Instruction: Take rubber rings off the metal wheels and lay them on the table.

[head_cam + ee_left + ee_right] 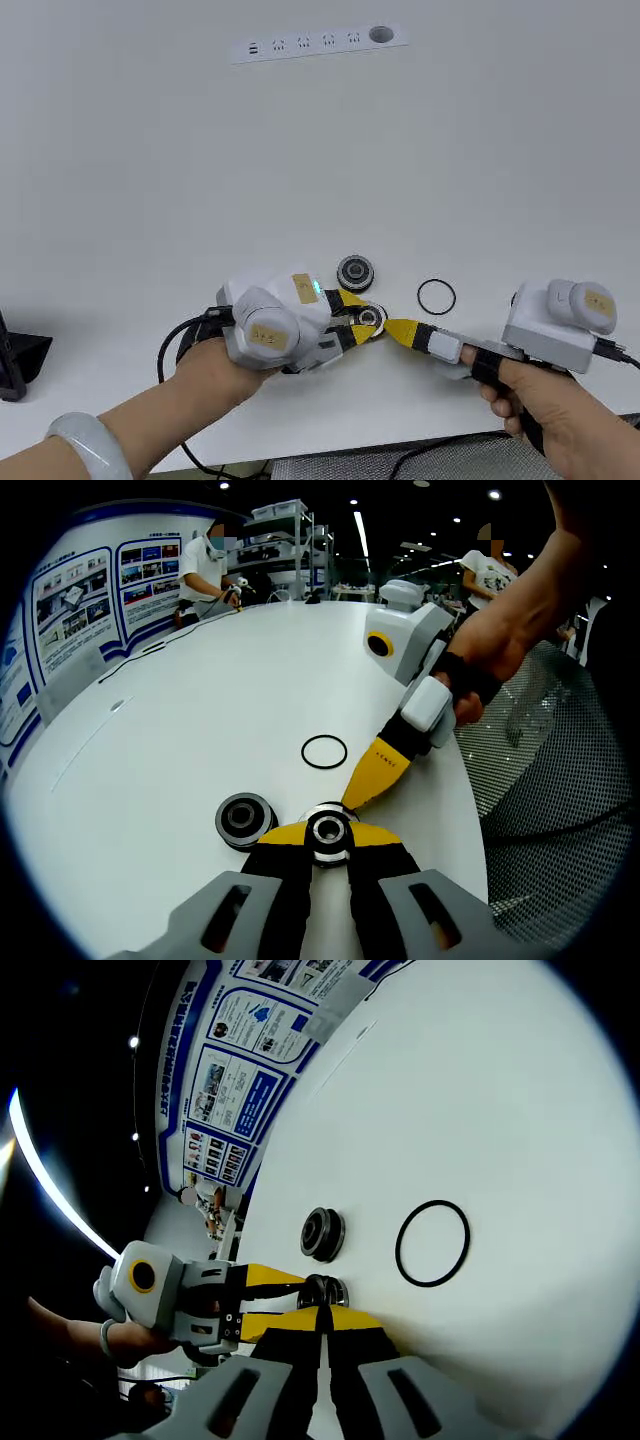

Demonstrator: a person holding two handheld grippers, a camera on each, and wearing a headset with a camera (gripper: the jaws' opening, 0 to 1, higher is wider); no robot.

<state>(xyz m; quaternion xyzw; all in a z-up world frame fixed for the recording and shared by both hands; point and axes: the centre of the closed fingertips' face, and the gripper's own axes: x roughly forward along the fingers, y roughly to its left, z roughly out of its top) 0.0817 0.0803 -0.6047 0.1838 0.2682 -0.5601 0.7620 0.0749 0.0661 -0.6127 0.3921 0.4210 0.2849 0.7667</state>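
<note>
Stripping the held wheel: one ring off, more to go.
The held wheel (328,832) is just above the bench (300,150), pinched in the left gripper (364,320) jaws. The right gripper (390,328) jaws are pressed together at its rim; ring nipped or not, can't tell. A loose ring (436,296) lies nearby. The second wheel (355,272) looks still ringed.

Left hand-held gripper (362,323) clamped on wheel (329,830), right hand-held gripper (392,328) pinched (jaws together)

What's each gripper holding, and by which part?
The left gripper clamps a metal wheel by its outer rim. The right gripper, shut, touches the wheel's edge; any hold there cannot be told.
</note>
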